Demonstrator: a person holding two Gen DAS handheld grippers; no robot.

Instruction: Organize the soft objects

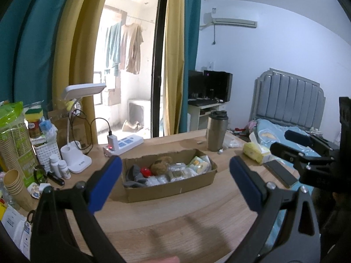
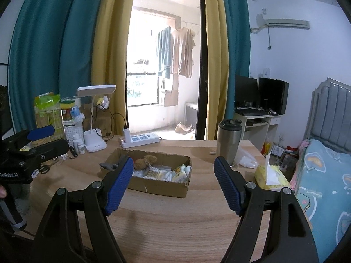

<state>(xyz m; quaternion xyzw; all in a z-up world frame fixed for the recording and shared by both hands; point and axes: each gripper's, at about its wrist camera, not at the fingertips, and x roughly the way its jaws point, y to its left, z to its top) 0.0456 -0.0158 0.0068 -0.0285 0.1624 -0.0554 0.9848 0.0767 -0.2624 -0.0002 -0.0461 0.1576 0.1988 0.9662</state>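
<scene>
The cardboard box (image 1: 170,183) sits mid-tabletop, at 12 o'clock from both of my hand-held grippers. Inside it lie the soft objects: a grey sock (image 1: 135,175) at the 9 o'clock end, a small red item (image 1: 145,171) beside it, a brown plush toy (image 1: 161,164) toward the far wall, clear plastic packets (image 1: 162,178) in the middle, and yellow-printed tissue packs (image 1: 198,164) at the 3 o'clock end.

I judge all of these light and compliant. The sock and plush will squash under the pads, so I would pinch a thick fold or the plush's body. The film-wrapped packets look slippery and should be taken across the narrow width. The box wall is thin, torn card and will likely flex if nudged.

My left hand-held gripper (image 1: 175,180) is spread wide, holding nothing and touching nothing, short of the box. My right hand-held gripper (image 2: 173,182) is likewise wide apart and empty, hovering near the box's front.

Outward: a steel tumbler (image 1: 216,131) at 1 o'clock, a tissue pack (image 1: 255,150) at 2 o'clock, a power strip (image 1: 125,143) and desk lamp (image 1: 77,131) at 10 o'clock on the tabletop (image 1: 175,219).
</scene>
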